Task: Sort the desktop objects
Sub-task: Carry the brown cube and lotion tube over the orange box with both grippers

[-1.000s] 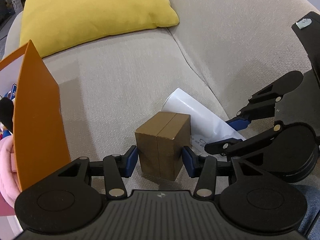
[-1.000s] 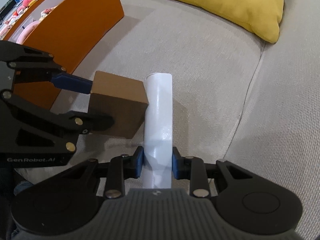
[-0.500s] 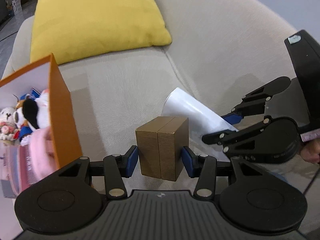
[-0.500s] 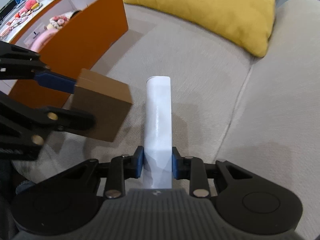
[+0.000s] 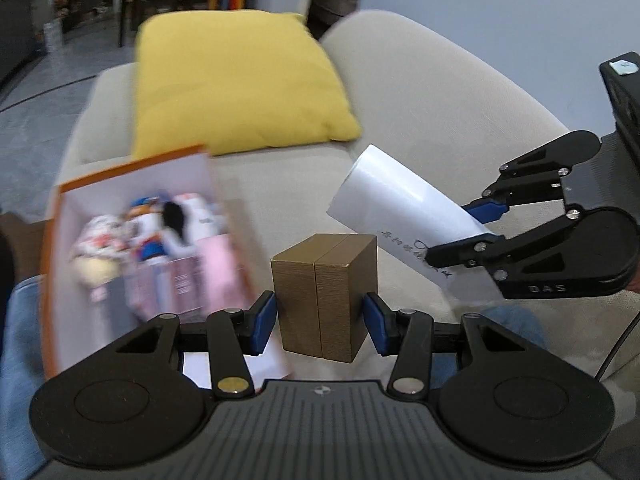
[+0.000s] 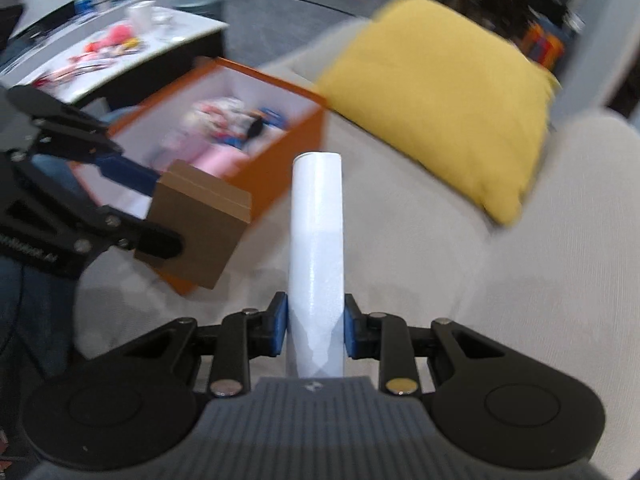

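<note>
Beige sofa (image 5: pixel 420 92) carries an orange box (image 6: pixel 288 148); left tongs (image 5: pixel 320 318) clamp a brown block (image 5: pixel 324 292), right tongs (image 6: pixel 315 326) pinch a white tube (image 6: pixel 317 240), both raised, likely for boxing.

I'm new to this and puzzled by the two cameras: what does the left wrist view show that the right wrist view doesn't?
Only the left wrist view shows dark printed writing on the white tube.

Only the right wrist view shows a cluttered white table behind the orange box.

Both show the brown box clamped in the left gripper, the tube in the right gripper, the orange box, and the yellow cushion.
</note>
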`<state>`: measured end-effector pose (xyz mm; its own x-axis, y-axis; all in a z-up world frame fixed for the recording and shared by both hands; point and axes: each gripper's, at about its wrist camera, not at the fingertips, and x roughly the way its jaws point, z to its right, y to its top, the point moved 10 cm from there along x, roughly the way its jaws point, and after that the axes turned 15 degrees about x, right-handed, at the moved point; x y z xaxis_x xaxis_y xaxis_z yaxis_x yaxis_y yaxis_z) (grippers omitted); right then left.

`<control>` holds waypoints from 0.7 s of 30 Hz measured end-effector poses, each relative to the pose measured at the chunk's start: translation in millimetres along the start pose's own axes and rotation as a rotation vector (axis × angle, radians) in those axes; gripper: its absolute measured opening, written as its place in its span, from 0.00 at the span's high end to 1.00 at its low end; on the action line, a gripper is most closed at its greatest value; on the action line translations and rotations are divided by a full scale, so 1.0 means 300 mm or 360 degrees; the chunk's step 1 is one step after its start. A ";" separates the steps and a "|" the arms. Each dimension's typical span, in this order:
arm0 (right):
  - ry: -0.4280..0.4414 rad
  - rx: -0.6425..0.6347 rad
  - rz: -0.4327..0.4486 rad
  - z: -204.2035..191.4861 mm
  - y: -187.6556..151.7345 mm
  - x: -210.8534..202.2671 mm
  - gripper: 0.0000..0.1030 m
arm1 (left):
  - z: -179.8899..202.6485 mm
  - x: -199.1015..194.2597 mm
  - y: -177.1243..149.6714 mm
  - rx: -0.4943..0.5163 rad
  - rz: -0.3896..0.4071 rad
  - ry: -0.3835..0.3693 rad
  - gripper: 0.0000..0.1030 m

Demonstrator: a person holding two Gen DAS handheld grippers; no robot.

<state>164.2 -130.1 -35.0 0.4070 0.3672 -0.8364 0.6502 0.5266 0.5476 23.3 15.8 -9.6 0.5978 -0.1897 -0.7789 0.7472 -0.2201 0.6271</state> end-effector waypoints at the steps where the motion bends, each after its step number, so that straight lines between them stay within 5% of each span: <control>1: 0.0026 -0.0045 0.0009 -0.044 0.018 -0.004 0.71 | -0.034 -0.030 -0.022 -0.0024 0.0001 0.0022 0.47; 12: 0.0261 -0.0545 -0.0031 -0.477 0.194 0.104 0.71 | -0.392 -0.182 -0.224 -0.0285 -0.0045 0.0250 0.47; 21: 0.0308 -0.0861 -0.0286 -0.616 0.220 0.310 0.71 | -0.574 -0.202 -0.330 -0.0396 -0.0113 0.0291 0.49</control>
<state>126.4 80.6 -72.2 0.1637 0.3425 -0.9251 0.2584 0.8902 0.3753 -37.0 213.9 -26.2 0.5671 -0.0022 -0.8236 0.8235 0.0188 0.5670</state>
